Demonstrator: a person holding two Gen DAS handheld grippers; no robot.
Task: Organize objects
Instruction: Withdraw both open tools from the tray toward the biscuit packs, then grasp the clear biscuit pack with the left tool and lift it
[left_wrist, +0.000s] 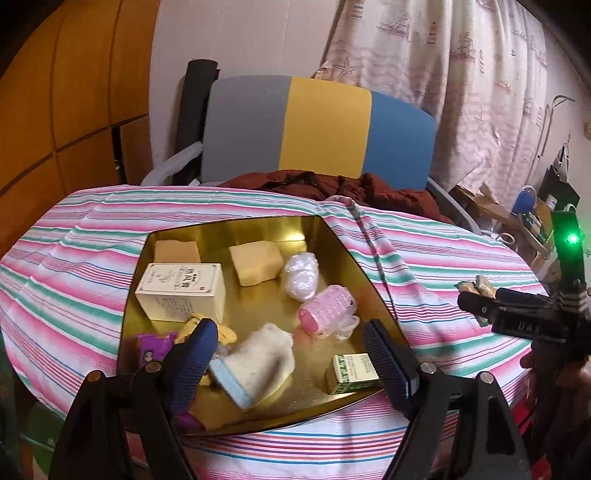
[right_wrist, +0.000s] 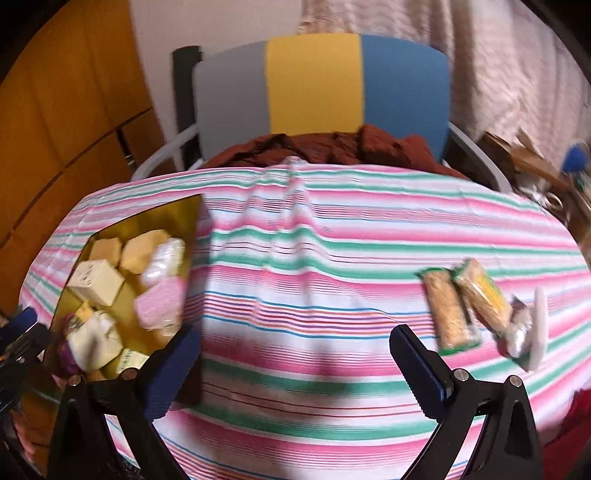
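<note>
1. The left gripper hangs low over the near edge of the gold tray, at the centre of its frame, tongs spread wide and empty.
2. In the tray lie a cream box, a pink roller, a sock and a small green box.
3. The right gripper hovers over the striped cloth, tongs apart, holding nothing.
4. Two snack bars lie on the cloth at the right of that frame, well apart from the tray.

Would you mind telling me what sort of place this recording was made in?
Most likely a room in a home: a table under a striped cloth, a chair with a garment on it, and a patterned curtain behind.
</note>
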